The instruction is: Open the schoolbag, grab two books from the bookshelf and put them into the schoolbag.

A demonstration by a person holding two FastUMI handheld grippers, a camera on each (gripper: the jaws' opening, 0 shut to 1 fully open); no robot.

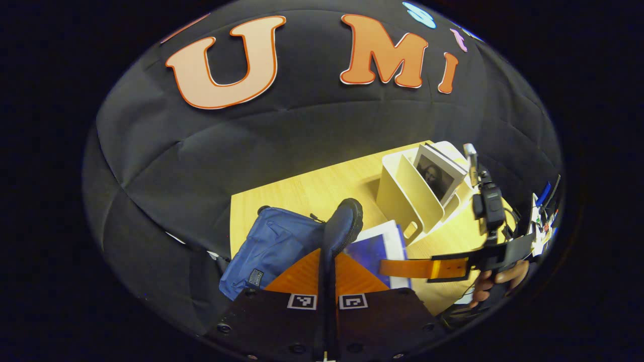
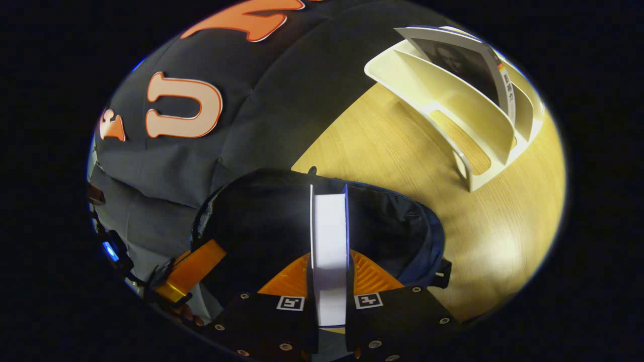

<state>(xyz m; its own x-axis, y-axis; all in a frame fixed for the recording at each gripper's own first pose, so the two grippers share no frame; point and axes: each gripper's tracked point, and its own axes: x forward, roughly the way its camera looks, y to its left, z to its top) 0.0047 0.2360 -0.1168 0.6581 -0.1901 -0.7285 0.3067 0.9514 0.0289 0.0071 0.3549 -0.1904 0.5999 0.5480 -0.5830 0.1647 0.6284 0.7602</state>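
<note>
The right tool (image 2: 329, 281) holds a book (image 2: 329, 251) on its edge, both fingers pressed on its covers. The book sits half inside the open bag (image 2: 397, 226), right in front of this tool. The left tool (image 1: 324, 271) pinches the bag's rim (image 1: 344, 221), lifting it, with the bag (image 1: 274, 246) just ahead and a bit left. The shelf (image 2: 478, 115) stands on the tabletop (image 2: 402, 161), farther ahead to the right tool's right, with one book (image 2: 468, 60) leaning in it.

No legible text on any object. Book spine (image 2: 507, 90) in the shelf (image 2: 453, 108) carries small print, too blurred to read. Schoolbag (image 1: 271, 246) has a small dark patch (image 1: 255, 277), unreadable.
</note>
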